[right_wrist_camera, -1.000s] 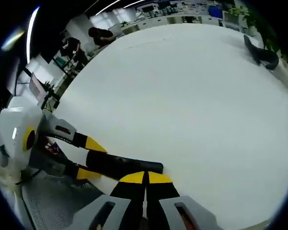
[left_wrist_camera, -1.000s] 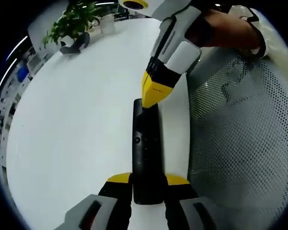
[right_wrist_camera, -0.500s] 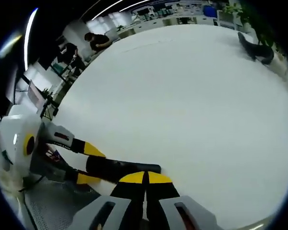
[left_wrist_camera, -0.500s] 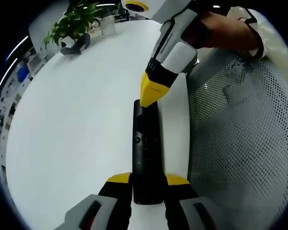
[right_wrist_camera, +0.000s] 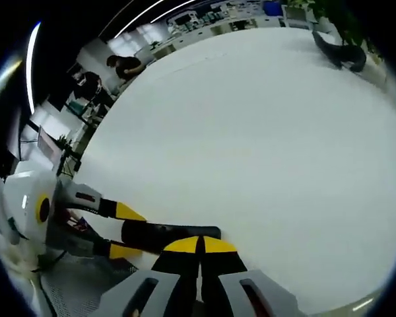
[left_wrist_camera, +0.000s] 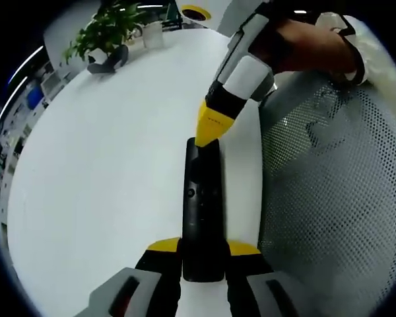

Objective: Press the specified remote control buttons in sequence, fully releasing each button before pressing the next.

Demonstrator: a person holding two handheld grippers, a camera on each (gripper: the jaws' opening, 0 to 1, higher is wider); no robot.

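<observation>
Left gripper view: left tongs [left_wrist_camera: 203,247] grasp the black remote control [left_wrist_camera: 202,198] on the white counter [left_wrist_camera: 105,172]; right tongs [left_wrist_camera: 210,135], clenched, tip at its far end. Press straight down, then lift fully clear.

The right gripper [right_wrist_camera: 199,246] has its yellow-tipped jaws pressed together, tips at the end of a black remote [right_wrist_camera: 168,233] lying on the white table [right_wrist_camera: 264,139]. The left gripper [right_wrist_camera: 121,230] clamps the remote's other end. A black object [right_wrist_camera: 336,53] lies at the table's far edge.
</observation>
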